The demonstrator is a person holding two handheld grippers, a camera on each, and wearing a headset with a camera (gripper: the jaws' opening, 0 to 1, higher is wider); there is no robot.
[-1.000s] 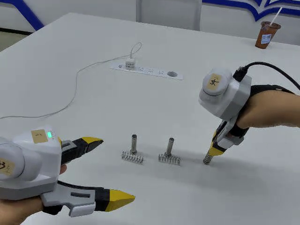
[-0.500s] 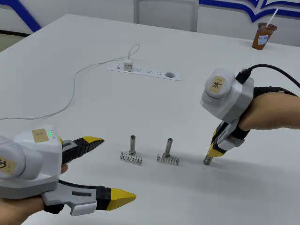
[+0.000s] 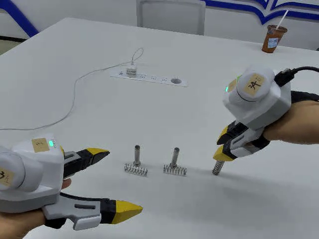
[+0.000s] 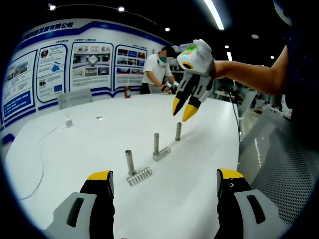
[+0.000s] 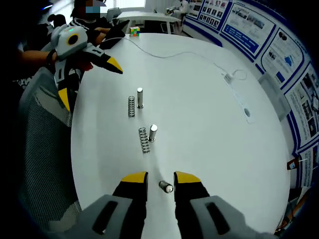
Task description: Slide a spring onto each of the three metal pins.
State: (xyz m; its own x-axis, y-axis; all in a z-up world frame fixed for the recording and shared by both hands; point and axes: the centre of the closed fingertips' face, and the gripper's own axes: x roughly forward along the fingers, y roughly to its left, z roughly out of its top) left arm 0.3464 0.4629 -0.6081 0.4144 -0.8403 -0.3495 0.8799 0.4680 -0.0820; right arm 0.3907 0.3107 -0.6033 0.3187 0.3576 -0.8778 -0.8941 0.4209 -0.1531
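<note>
- Right gripper [image 3: 220, 144]: jaws a little apart, straddling the top of the sprung pin [image 3: 218, 168]; seemingly not gripping.
- Left gripper [image 3: 122, 180]: jaws wide apart, holding nothing, over the table [image 3: 164, 107].
- Left pin [image 3: 136, 154] and middle pin [image 3: 175, 157] are bare, with left spring [image 3: 135, 170] and middle spring [image 3: 175, 170] lying at their feet.
- Judgement: lift straight up, since the pin may tip.
- Pins are smooth steel cylinders. Springs are fine open coils, so pinch them lightly at mid-length.

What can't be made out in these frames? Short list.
- Head view: the right hand-held gripper covers the top of the third pin, so how far down its spring sits is unclear.
- Head view: the label on the cup is too small to read.
- Left gripper view: the text on the wall posters is too small and blurred.
</note>
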